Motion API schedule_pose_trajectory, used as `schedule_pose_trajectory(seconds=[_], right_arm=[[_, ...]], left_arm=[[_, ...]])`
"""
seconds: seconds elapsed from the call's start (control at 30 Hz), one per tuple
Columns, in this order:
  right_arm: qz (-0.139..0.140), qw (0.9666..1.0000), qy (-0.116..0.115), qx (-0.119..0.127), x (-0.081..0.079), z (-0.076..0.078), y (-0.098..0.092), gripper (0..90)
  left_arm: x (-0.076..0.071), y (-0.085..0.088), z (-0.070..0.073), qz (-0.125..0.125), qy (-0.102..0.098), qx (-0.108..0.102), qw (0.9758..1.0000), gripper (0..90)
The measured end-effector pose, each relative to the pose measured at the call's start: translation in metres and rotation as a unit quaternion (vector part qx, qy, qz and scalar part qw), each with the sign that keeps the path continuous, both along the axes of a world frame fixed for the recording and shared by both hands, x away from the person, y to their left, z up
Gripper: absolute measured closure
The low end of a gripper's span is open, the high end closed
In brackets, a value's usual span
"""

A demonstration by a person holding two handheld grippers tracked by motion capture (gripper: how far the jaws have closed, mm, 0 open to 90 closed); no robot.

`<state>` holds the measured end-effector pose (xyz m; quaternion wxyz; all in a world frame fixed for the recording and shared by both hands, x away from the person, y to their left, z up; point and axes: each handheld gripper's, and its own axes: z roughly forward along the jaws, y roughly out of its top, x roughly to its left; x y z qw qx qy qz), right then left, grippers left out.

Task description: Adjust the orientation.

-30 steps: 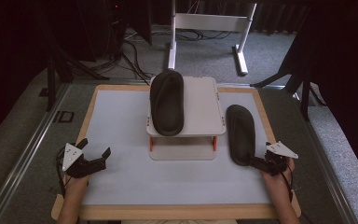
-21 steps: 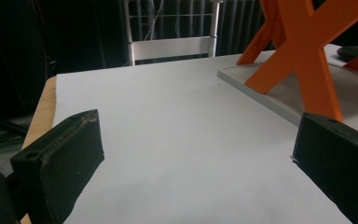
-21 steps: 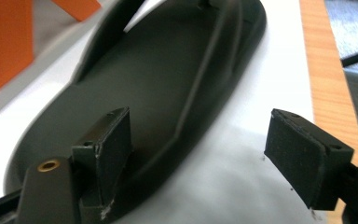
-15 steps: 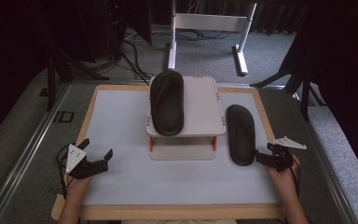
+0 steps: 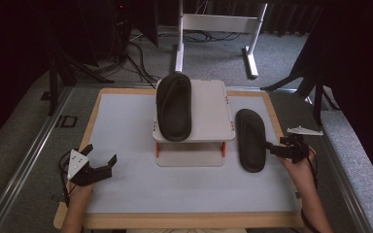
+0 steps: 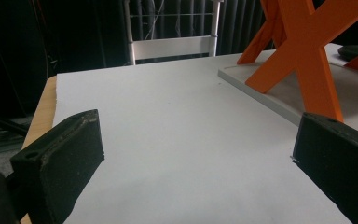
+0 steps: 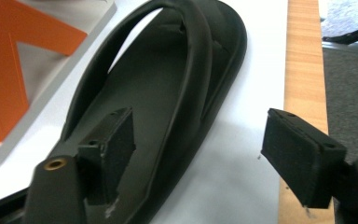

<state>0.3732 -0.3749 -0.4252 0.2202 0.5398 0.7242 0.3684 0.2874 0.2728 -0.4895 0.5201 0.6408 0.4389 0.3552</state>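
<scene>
From the high view, a white surface (image 5: 141, 194) framed in pale wood carries a small two-tier shoe rack (image 5: 209, 116) near its far middle, with one black slide sandal (image 5: 174, 107) lying on the top shelf and a second black sandal (image 5: 250, 140) flat on the surface just right of the rack, toe pointing away from the person. The left claw (image 5: 101, 161) rests near the left front of the surface, well apart from both sandals, its jaws spread and empty. The right claw (image 5: 271, 147) sits at the right rim of the lower sandal near its heel end, touching it or nearly so. In the left gripper view, the left claw (image 6: 196, 154) stands wide open over bare white surface, nothing between its jaws, with the rack's orange crossed legs (image 6: 307, 51) off to the right. In the right gripper view, the right claw (image 7: 198, 161) is spread wide, one jaw over the footbed of the sandal (image 7: 168, 93) and the other out over the bare surface beside the rim, so the sandal's side wall lies between them but is not yet pinched. The sandal looks like moulded foam or rubber: probably light, somewhat flexible, with a matte face that should not slip much. The thick side wall or the arched strap seem the surest places to take hold.
</scene>
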Motion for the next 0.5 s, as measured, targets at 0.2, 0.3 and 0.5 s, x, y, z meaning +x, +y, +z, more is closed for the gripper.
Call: schedule_pose_trajectory(seconds=[0.2, 0.3, 0.5], right_arm=[[0.009, 0.9998, 0.013, -0.007, 0.015, 0.010, 0.002, 29.0], [0.014, 0.9997, 0.017, -0.009, 0.020, 0.012, 0.003, 29.1], [0.023, 0.9988, 0.035, -0.026, 0.036, 0.018, 0.009, 29.0]], left_arm=[[-0.001, 0.000, 0.000, 0.000, -0.004, 0.001, 1.0000, 1.3], [0.000, 0.000, 0.000, 0.000, -0.002, -0.001, 1.0000, 1.3], [0.000, 0.000, 0.000, -0.002, -0.002, 0.000, 1.0000, 1.3]])
